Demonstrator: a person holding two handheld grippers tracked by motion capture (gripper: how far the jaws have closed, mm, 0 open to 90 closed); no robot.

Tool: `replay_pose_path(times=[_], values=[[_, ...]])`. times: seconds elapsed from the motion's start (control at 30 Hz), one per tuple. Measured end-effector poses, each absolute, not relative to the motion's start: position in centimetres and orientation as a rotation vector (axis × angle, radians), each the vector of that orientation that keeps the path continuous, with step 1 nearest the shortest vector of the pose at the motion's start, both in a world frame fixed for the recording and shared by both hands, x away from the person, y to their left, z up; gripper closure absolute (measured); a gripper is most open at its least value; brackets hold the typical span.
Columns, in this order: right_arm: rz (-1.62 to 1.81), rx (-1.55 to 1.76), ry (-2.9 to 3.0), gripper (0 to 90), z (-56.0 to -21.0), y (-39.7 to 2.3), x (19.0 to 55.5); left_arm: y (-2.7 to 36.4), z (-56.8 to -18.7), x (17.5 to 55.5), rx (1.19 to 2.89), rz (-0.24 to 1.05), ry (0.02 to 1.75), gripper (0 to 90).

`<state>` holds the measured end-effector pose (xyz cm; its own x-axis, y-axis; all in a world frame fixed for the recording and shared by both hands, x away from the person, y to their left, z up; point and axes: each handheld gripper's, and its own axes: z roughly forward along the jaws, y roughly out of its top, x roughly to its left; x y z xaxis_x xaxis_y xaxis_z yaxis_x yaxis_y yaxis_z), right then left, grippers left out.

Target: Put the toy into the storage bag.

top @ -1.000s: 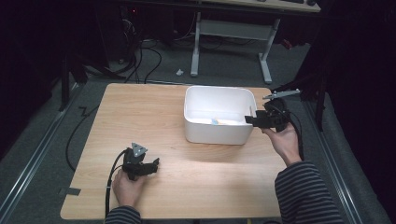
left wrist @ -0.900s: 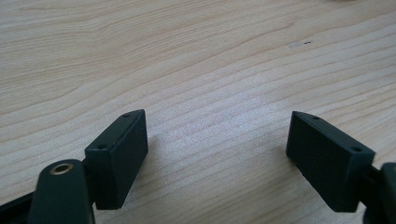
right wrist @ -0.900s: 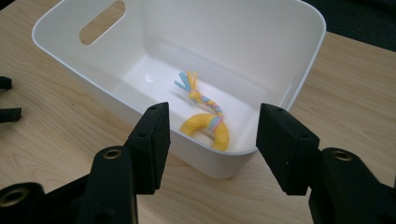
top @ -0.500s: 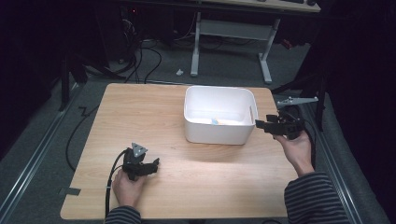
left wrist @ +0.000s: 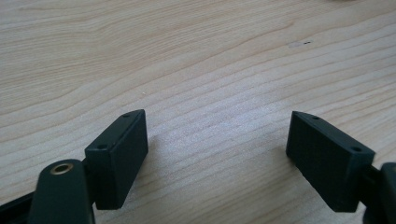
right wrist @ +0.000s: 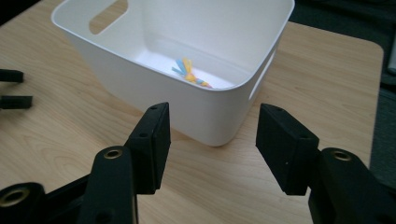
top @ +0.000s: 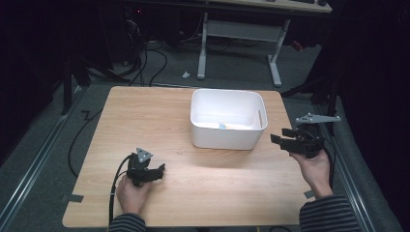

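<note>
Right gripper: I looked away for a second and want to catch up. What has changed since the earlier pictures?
The right gripper has drawn back from over the white bin's right rim, out and toward the person, and now hangs beside the bin, jaws open and empty. The left gripper, the bin and the coloured strips inside it stayed put.

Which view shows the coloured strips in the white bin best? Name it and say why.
The right gripper view: it looks into the white bin from close by, so the yellow and blue strips on its floor are distinct. The high view shows them as a small pale patch. The left gripper view looks at the wooden table.
</note>
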<state>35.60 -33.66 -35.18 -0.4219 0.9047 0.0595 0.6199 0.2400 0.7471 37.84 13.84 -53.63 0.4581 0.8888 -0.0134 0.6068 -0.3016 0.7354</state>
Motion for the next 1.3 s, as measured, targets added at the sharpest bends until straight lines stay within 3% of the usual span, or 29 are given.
replay_pose_path(times=[0.47, 0.63, 1.3], values=[[1.019, 1.335, 2.122, 44.9, -35.3, -33.4, 32.1, 13.8, -53.6, 37.8, 2.026, 0.529, 1.243, 21.1], [1.049, 1.387, 2.115, 44.9, -36.9, -34.0, 31.2, 13.8, -53.6, 37.8, 2.026, 0.529, 1.243, 21.1], [1.095, 1.435, 2.181, 44.9, -41.8, -32.0, 31.9, 13.8, -53.6, 37.8, 2.026, 0.529, 1.243, 21.1]])
